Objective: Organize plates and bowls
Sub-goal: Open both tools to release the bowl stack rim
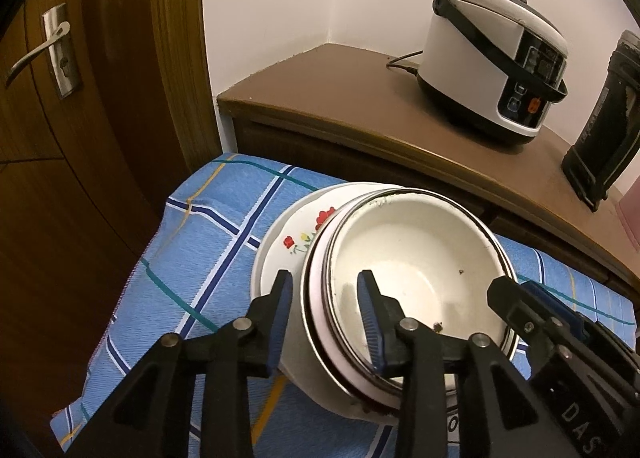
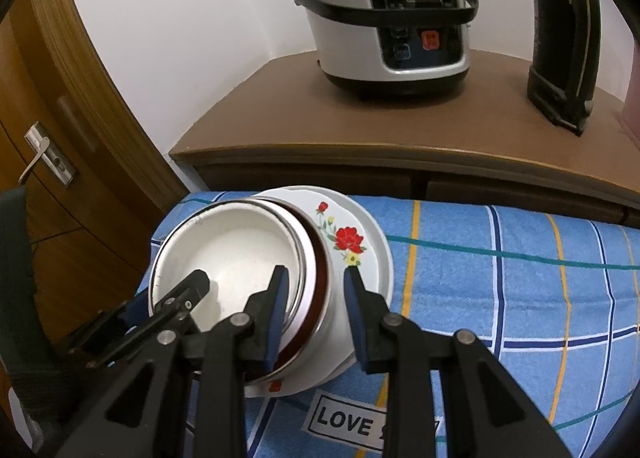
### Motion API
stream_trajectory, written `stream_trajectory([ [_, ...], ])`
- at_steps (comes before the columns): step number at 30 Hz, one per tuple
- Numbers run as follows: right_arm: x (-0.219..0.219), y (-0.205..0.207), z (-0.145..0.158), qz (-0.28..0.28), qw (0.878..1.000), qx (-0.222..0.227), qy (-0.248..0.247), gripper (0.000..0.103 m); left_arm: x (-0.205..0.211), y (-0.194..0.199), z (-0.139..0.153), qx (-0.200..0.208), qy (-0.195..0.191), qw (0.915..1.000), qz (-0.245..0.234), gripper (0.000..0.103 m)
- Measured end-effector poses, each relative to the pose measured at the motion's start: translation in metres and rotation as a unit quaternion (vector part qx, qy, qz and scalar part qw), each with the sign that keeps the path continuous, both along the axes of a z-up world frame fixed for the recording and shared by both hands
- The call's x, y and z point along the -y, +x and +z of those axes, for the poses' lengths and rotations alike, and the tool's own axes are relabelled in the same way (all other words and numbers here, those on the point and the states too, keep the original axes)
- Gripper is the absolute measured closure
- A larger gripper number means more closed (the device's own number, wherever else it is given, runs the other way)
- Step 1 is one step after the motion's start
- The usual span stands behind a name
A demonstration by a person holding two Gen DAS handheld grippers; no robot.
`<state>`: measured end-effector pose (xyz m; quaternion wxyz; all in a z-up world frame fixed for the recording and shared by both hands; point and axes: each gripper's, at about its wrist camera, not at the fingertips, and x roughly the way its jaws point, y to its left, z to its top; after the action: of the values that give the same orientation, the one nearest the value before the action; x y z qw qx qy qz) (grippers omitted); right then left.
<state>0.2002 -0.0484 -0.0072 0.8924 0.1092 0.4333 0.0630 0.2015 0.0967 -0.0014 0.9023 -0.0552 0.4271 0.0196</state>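
A stack of nested white enamel bowls [image 1: 404, 254] with dark rims sits on white flowered plates [image 1: 288, 246] on a blue checked cloth. My left gripper [image 1: 326, 294] is open, its fingers straddling the left rim of the bowl stack, one finger outside and one inside the top bowl. My right gripper [image 2: 314, 290] is open and straddles the right rim of the same bowl stack [image 2: 232, 246], one finger inside, one outside over the flowered plate [image 2: 352, 238]. Each gripper shows in the other's view, at the opposite rim.
The blue checked cloth [image 2: 500, 290] covers the low surface. Behind it stands a brown cabinet [image 2: 400, 138] with a white rice cooker [image 2: 384, 14] and a black kettle [image 2: 564, 34]. A wooden door [image 1: 52, 98] with a metal handle is on the left.
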Motion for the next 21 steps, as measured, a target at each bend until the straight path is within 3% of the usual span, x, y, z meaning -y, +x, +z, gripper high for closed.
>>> stream_trajectory([
  [7,-0.001,-0.004,0.006,0.001,1.000,0.009,0.006,0.073,-0.002,-0.005,0.008,0.008,0.000,1.0000,0.003,0.055],
  [21,-0.001,-0.018,0.015,0.002,1.000,0.014,0.007,0.073,-0.002,-0.020,0.017,0.012,0.006,0.9999,0.001,0.051],
])
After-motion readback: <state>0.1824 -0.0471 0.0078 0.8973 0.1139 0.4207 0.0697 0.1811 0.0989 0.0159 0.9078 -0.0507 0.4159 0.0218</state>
